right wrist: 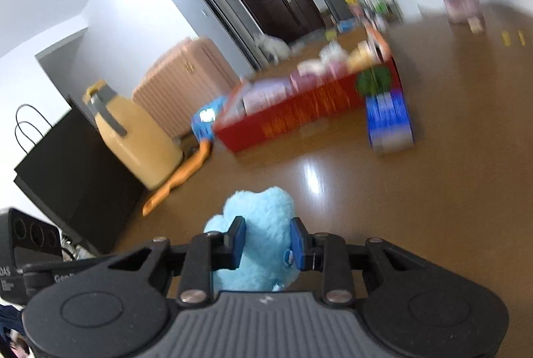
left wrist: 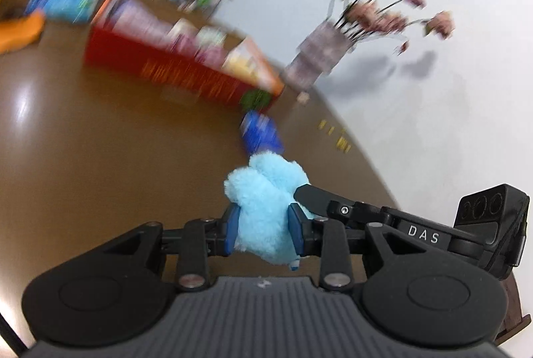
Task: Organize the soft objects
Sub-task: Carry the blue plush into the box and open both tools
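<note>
A fluffy light blue plush toy (left wrist: 263, 191) hangs over the brown table, gripped from two sides. In the left wrist view my left gripper (left wrist: 265, 229) is shut on it, its blue pads pressed into the fur. The right gripper's black finger (left wrist: 313, 196) comes in from the right onto the same toy. The right wrist view shows my right gripper (right wrist: 268, 241) shut on the blue plush toy (right wrist: 260, 214). Beyond it a red box (right wrist: 293, 114) holds several soft, pale items. The same red box (left wrist: 173, 71) lies ahead in the left wrist view.
A blue packet (right wrist: 388, 118) and a green item (right wrist: 373, 79) lie by the box's right end. A vase of pink flowers (left wrist: 319, 51) stands by the wall. At the left are a black bag (right wrist: 76, 178), a yellow jug (right wrist: 133, 141) and a pink suitcase (right wrist: 186, 81).
</note>
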Demonstrator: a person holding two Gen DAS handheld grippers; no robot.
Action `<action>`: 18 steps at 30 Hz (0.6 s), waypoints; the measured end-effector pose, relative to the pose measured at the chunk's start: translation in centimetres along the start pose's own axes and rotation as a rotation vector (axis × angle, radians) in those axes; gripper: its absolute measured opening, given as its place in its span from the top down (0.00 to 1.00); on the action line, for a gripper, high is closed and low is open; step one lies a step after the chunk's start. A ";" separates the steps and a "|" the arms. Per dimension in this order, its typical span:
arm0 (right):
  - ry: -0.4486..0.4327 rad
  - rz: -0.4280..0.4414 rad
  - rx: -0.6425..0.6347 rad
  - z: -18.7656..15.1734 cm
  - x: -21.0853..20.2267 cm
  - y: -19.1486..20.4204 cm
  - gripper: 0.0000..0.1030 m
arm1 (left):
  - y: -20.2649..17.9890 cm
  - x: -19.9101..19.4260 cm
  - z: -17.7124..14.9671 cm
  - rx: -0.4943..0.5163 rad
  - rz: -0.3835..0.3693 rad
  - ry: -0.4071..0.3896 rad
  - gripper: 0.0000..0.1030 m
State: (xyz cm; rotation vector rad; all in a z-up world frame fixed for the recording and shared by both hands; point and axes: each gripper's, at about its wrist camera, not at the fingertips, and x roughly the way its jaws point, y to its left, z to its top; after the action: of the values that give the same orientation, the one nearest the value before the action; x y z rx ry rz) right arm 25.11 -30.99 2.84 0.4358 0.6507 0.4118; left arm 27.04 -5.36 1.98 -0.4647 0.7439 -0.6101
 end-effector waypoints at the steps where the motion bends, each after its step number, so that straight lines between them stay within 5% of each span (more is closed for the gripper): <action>1: -0.027 -0.007 -0.013 1.4 0.2 0.1 0.73 | 0.0 0.5 1.3 0.011 -0.019 -0.011 0.69; 8: -0.053 -0.012 0.009 11.2 6.3 -1.2 0.73 | 2.5 6.1 11.9 -0.023 -0.058 -0.049 0.69; 14: 0.019 -0.057 0.005 17.4 15.9 -2.3 0.73 | 6.8 12.4 18.9 -0.057 0.018 -0.021 0.70; 18: 0.106 -0.081 0.016 18.6 21.9 -4.4 0.73 | 10.1 16.3 20.5 -0.091 0.096 0.025 0.70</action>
State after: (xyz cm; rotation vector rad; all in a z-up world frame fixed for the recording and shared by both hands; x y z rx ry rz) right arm 54.10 -28.58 3.23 0.4033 0.7726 0.3548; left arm 55.14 -5.10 1.55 -0.5031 0.8157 -0.4941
